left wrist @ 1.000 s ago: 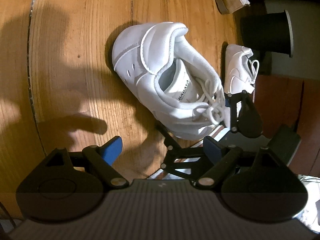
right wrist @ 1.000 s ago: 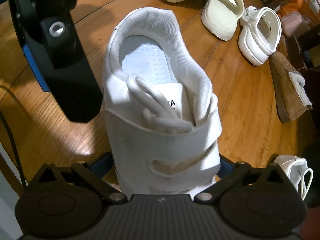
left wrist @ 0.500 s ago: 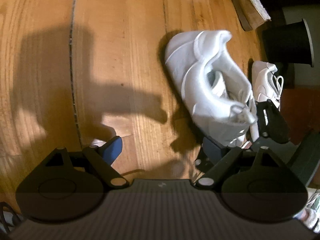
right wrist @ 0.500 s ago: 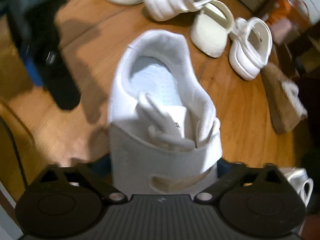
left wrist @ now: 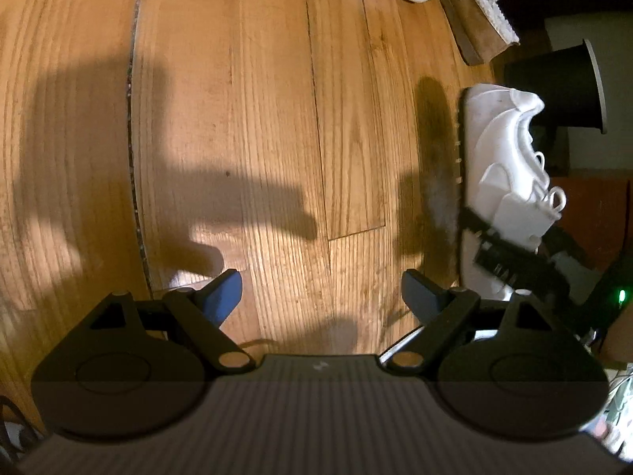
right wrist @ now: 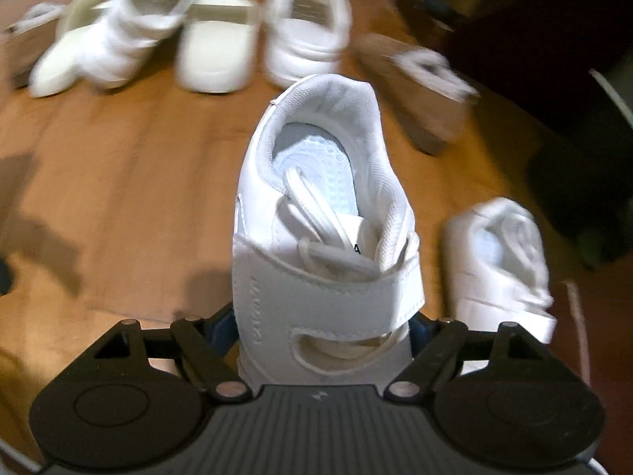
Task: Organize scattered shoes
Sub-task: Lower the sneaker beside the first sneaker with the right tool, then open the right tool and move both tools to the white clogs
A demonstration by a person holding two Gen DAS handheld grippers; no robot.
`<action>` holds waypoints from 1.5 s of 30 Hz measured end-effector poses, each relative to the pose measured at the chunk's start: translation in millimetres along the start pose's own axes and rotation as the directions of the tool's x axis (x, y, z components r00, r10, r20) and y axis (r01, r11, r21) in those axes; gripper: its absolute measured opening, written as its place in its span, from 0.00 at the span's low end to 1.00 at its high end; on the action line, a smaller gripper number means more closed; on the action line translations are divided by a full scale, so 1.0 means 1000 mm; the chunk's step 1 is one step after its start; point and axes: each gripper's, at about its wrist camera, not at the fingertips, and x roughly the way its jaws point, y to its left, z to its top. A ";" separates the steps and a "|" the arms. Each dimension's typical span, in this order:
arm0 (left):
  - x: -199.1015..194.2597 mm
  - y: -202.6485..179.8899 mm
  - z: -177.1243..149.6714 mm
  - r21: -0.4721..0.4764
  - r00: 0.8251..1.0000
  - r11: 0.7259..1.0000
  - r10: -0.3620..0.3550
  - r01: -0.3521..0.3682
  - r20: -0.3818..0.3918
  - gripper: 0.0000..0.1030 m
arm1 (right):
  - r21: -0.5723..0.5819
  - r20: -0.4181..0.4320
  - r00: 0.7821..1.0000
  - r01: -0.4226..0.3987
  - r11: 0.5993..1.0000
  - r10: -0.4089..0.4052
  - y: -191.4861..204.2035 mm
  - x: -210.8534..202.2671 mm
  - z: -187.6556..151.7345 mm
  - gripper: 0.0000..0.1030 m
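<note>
White strap sneaker (right wrist: 328, 237) clamped in right gripper (right wrist: 322, 328); left gripper (left wrist: 320, 289) apart, empty; blurred shoe row (right wrist: 190, 35) only in right view.

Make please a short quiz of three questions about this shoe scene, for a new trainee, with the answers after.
1. True or false: the left gripper holds a shoe.
2. What does the right gripper clamp? A) a brown slipper B) a white strap sneaker C) a cream clog
3. Fill in: a second white sneaker stands on the wooden floor to the ____ of the held one, in the right wrist view.

Key:
1. False; it is open and empty.
2. B, the white strap sneaker, gripped at its front.
3. right
</note>
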 end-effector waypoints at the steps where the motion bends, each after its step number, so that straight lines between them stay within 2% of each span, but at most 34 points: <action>1: 0.001 0.000 0.000 0.000 1.000 1.000 0.001 -0.001 -0.003 0.85 | 0.005 -0.006 1.000 0.025 1.000 -0.025 -0.009 0.004 0.000 0.79; 5: 0.004 0.003 -0.001 0.002 1.000 1.000 0.009 -0.009 -0.016 0.85 | 0.053 -0.040 0.997 0.061 0.997 -0.059 -0.035 0.019 -0.004 0.82; 8: 0.009 0.003 -0.002 0.005 0.999 1.000 0.016 -0.016 -0.029 0.85 | 0.101 -0.089 0.996 -0.009 0.995 0.018 -0.052 0.037 -0.007 0.85; 11: 0.013 0.003 -0.002 0.007 0.999 1.000 0.022 -0.022 -0.041 0.85 | 0.094 -0.116 0.993 0.003 0.996 0.007 -0.051 0.035 -0.005 0.87; 15: 0.015 0.001 -0.003 0.013 0.999 1.000 0.021 -0.021 -0.049 0.85 | 0.021 -0.091 0.995 0.040 0.999 -0.038 -0.042 0.022 -0.005 0.91; 17: 0.015 0.001 -0.003 0.020 0.999 1.000 0.022 -0.021 -0.048 0.85 | -0.031 -0.042 0.996 0.080 0.996 -0.081 -0.033 0.007 -0.002 0.91; 19: 0.014 0.000 -0.004 0.022 0.999 1.000 0.024 -0.023 -0.046 0.85 | -0.027 0.018 0.998 0.063 0.998 -0.062 -0.029 -0.005 0.008 0.91; 29: 0.012 0.003 -0.002 0.019 0.999 0.999 0.036 -0.036 -0.038 0.85 | -0.133 0.033 0.998 0.065 0.989 -0.061 -0.004 -0.002 0.020 0.91; 33: 0.011 0.004 -0.003 0.017 0.999 0.999 0.031 -0.031 -0.038 0.85 | -0.175 0.037 0.997 0.067 0.982 -0.062 0.006 0.000 0.025 0.89; 34: 0.011 0.004 -0.003 0.018 0.999 0.999 0.028 -0.028 -0.041 0.85 | -0.185 0.029 0.998 0.065 0.981 -0.060 0.005 0.003 0.024 0.78; 35: 0.012 0.003 -0.003 0.021 0.999 0.999 0.025 -0.024 -0.046 0.85 | -0.181 0.017 0.997 0.074 0.981 -0.072 0.002 0.006 0.020 0.58; 36: 0.013 0.003 -0.003 0.022 0.998 1.000 0.022 -0.021 -0.051 0.85 | -0.175 0.004 0.996 0.084 0.981 -0.085 -0.001 0.010 0.016 0.46; 37: 0.013 0.003 -0.004 0.022 0.998 1.000 0.021 -0.020 -0.053 0.85 | -0.130 -0.009 0.997 0.074 0.989 -0.076 -0.011 0.013 0.013 0.43; 40: 0.012 0.001 -0.005 0.032 0.998 0.999 0.022 -0.020 -0.051 0.85 | -0.006 -0.036 0.998 0.053 0.999 -0.053 -0.026 0.012 0.014 0.43; 43: 0.009 0.001 -0.003 0.035 0.999 0.999 0.028 -0.026 -0.040 0.85 | -0.074 -0.048 0.992 0.111 0.991 -0.114 -0.006 0.010 0.017 0.46; 45: 0.006 0.001 -0.002 0.036 0.999 0.999 0.032 -0.031 -0.031 0.85 | -0.042 -0.017 0.994 0.107 0.993 -0.108 0.001 -0.002 0.021 0.59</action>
